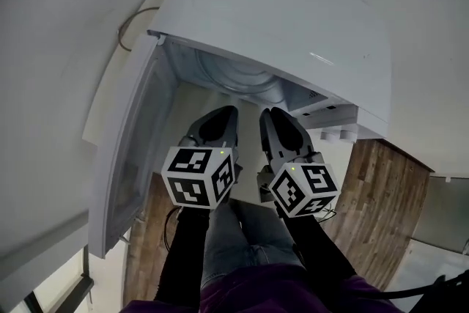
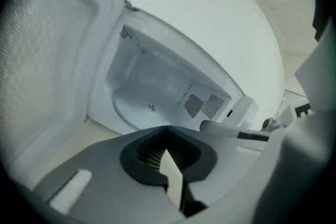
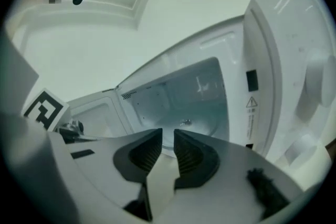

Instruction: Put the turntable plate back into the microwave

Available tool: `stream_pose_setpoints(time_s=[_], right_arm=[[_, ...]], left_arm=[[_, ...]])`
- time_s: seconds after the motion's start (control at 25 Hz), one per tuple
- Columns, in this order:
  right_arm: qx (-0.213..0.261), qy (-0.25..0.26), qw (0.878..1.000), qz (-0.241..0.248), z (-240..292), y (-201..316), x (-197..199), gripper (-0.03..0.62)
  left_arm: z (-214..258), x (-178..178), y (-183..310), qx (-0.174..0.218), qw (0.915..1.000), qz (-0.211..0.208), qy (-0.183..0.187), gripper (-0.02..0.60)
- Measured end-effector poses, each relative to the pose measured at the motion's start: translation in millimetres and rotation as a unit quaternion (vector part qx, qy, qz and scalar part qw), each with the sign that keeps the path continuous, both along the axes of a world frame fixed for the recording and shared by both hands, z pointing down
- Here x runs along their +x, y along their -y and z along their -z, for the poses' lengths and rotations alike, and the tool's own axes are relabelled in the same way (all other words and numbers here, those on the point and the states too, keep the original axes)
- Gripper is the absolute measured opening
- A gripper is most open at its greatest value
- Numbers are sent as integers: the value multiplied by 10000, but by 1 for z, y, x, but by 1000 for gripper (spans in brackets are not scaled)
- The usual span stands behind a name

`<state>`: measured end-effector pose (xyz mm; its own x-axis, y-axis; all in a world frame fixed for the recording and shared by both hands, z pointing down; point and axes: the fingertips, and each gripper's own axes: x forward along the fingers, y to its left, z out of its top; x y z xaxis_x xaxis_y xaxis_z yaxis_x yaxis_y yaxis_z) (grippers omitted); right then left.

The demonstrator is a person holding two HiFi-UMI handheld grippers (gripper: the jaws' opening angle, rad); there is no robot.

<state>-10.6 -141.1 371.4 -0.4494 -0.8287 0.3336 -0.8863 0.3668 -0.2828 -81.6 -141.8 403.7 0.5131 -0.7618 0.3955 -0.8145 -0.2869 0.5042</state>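
The white microwave (image 1: 293,18) stands with its door (image 1: 132,150) swung wide to the left. Inside, the round glass turntable plate (image 1: 245,77) lies flat on the cavity floor; it also shows in the left gripper view (image 2: 139,105) and the right gripper view (image 3: 202,120). Both grippers hover side by side just outside the opening and touch nothing. My left gripper (image 1: 220,117) (image 2: 166,127) is shut, its pads together and empty. A narrow gap stays between the jaws of my right gripper (image 1: 278,117) (image 3: 168,131), with nothing in it.
The microwave's control panel (image 3: 260,92) runs down its right side, with knobs (image 1: 337,133) below. A cable (image 1: 128,26) loops behind the microwave at the left. Wood-grain flooring (image 1: 381,194) shows at the right, the person's legs (image 1: 242,245) below the grippers.
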Motion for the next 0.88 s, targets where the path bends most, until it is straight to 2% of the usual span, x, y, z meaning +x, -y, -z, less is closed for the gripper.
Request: stream_pose_setpoints(time_s=[0.12,0.28,0.52,0.72,0.88], right_arm=[[98,126,9998,79,22,-13,5,61],[484,86,9985,246,54,-22,10,60],[473,-176,9972,554,89,-62,23,37],[540,-7,9967,607,102,-65,16,20],[601,-199,9957,671,103,-69,12,11]], left_arm=[[23,4,-17,367,9985,238,328,8],[57,10,-28,892,9917,441,820,8],[101,15,-57,990,9890,798,752,8],[123,10,-49,1204,9842,864,967,8],[126,10,-50,1254,9841,801,968,8]])
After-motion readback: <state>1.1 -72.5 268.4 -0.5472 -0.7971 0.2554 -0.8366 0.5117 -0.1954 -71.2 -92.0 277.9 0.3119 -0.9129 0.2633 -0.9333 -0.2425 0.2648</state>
